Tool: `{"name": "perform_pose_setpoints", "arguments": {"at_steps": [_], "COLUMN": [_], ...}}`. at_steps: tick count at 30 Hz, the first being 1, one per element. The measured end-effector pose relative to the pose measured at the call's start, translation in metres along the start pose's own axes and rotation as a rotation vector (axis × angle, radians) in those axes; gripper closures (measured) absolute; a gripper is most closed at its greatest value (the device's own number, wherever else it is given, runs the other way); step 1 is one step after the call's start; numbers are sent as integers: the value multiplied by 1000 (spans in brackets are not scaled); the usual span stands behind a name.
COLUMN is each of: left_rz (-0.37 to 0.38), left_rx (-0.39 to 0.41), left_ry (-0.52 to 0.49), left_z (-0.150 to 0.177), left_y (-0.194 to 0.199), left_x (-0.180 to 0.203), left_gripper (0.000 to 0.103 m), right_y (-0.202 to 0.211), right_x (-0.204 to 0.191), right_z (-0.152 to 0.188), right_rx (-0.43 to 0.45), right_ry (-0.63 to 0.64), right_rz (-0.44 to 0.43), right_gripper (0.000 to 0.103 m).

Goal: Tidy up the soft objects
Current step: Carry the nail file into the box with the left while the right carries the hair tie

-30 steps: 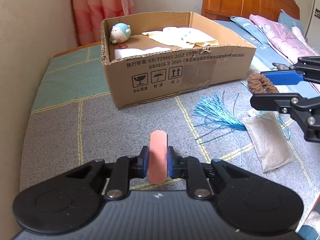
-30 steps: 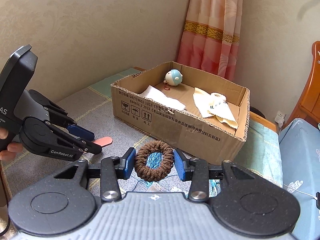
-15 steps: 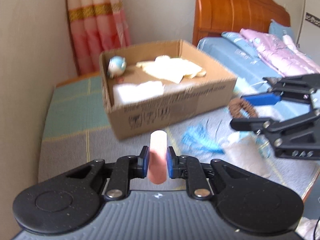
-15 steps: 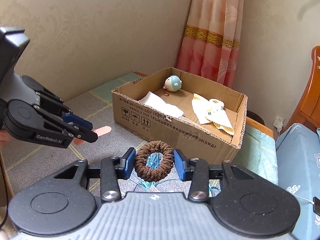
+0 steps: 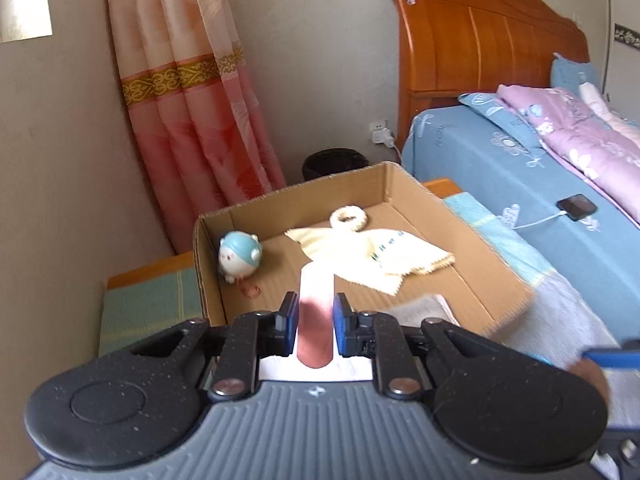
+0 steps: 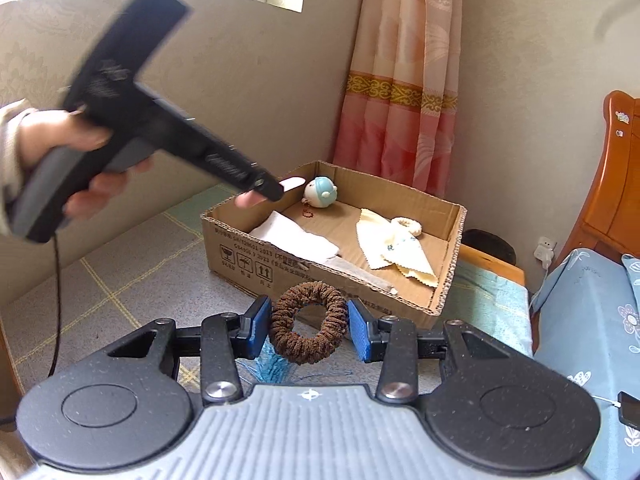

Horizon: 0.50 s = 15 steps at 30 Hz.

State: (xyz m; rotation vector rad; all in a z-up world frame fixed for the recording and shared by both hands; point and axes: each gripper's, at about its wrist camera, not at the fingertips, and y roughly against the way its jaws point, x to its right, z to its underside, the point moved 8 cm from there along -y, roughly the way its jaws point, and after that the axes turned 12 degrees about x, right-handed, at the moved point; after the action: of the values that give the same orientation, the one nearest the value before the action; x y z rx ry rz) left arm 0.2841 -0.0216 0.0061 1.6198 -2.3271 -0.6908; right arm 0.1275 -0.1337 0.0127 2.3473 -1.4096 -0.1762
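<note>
My left gripper [image 5: 315, 325] is shut on a flat pink oblong pad [image 5: 316, 312], held above the near left corner of the open cardboard box [image 5: 404, 184]. In the right wrist view the same left gripper [image 6: 276, 190] hangs over the box [image 6: 304, 268] with the pink pad's tip [image 6: 292, 183] sticking out. My right gripper [image 6: 307, 326] is shut on a brown fuzzy hair tie [image 6: 308, 324], just in front of the box. Inside the box lie a blue-and-white plush ball [image 5: 239, 255], a cream cloth [image 5: 380, 254], a cream ring [image 5: 349, 219] and a white cloth [image 6: 296, 236].
A blue tassel [image 6: 272, 366] lies on the grey patterned cover under my right gripper. A bed with blue sheet [image 5: 520, 168] and a phone [image 5: 577, 207] on it stands right of the box. A pink curtain [image 5: 188, 112] and a dark bin [image 5: 334, 162] are behind it.
My left gripper rose and travelled from the cover in front of the box to above the box's near corner, still holding the pink pad. The right gripper lifted slightly with the hair tie.
</note>
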Motion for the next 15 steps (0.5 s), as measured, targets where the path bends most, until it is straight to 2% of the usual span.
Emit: {"name": "perform_pose_setpoints", "arguments": {"at_steps": [3, 4, 5, 6, 7, 8, 12, 15], "left_rz": [-44, -61, -71, -78, -78, -72, -61, -78], "left_rx": [-1, -13, -28, -38, -33, -21, -5, 16], "left_ry": [-1, 0, 5, 19, 39, 59, 116, 123], "left_z": [-6, -5, -4, -2, -1, 0, 2, 3], "left_y": [-27, -36, -42, -46, -47, -45, -31, -12], "left_x": [-10, -15, -17, -21, -23, -25, -29, -30], "left_gripper": [80, 70, 51, 41, 24, 14, 10, 7], "right_y": [3, 3, 4, 4, 4, 4, 1, -5], "right_x": [6, 7, 8, 9, 10, 11, 16, 20], "right_z": [-1, -1, -1, -2, -2, -2, -3, -4], "right_rx": [1, 1, 1, 1, 0, -1, -11, -24], "right_ry": [-7, -7, -6, -3, 1, 4, 4, -9], "right_rz": [16, 22, 26, 30, 35, 39, 41, 38], "right_gripper": [56, 56, 56, 56, 56, 56, 56, 56]}}
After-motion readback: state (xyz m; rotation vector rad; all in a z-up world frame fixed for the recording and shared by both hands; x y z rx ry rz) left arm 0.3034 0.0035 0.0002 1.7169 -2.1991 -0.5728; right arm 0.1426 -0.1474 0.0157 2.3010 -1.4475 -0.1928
